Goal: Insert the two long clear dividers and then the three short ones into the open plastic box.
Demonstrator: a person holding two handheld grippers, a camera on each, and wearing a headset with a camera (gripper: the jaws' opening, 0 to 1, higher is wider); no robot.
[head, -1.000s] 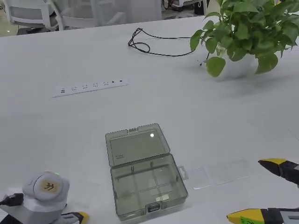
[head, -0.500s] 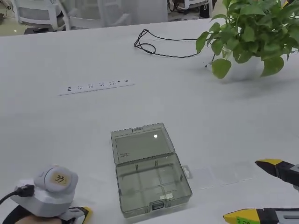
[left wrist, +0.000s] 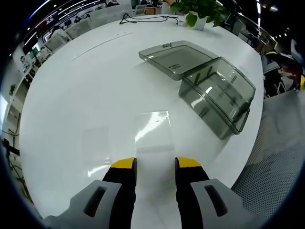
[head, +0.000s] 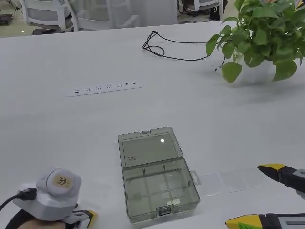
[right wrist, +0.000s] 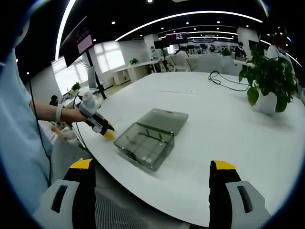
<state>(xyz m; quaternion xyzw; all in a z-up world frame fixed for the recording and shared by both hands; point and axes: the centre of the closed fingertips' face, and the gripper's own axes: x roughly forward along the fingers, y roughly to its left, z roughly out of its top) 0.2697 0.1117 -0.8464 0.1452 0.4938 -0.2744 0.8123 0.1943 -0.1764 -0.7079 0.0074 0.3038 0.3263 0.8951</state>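
Head view / edges and room: white table (head: pixel 57 129) is broad and bare on all sides of the box; its near edge is out of frame.
Head view / container: smoky clear plastic box (head: pixel 159 191) sits low centre, its hinged lid (head: pixel 148 147) lying flat open behind it. Faint lines cross the inside; cannot tell whether they are slots or dividers.
Head view / task parts: flat clear dividers (head: pixel 233 180) lie on the table just right of the box.
Head view / grippers: left gripper (head: pixel 86 218) is bottom left with one yellow tip showing, jaw gap not readable here. Right gripper (head: pixel 248 194) is bottom right, jaws wide apart, nothing between them.
Head view / surroundings: white power strip (head: pixel 102 88), black looped cable (head: pixel 167 47) and green leafy potted plant (head: pixel 259 33) all sit well apart from the box.
Left gripper view / jaws: left gripper (left wrist: pixel 155 164) has a narrow gap between its jaws, holding nothing.
Left gripper view / task parts: a clear divider (left wrist: pixel 152 126) lies flat just ahead of the tips, and a fainter one (left wrist: pixel 96 143) beside it.
Left gripper view / container: the box (left wrist: pixel 217 95) is near the table edge, right of the dividers.
Right gripper view / jaws: right gripper (right wrist: pixel 152 167) is spread wide and empty, off the near table edge.
Right gripper view / container: the box (right wrist: pixel 143 143) is close to that edge, lid (right wrist: pixel 167 117) open behind it.
Right gripper view / surroundings: the left gripper (right wrist: pixel 97 121) is left of the box; the plant (right wrist: pixel 269 76) stands far right.
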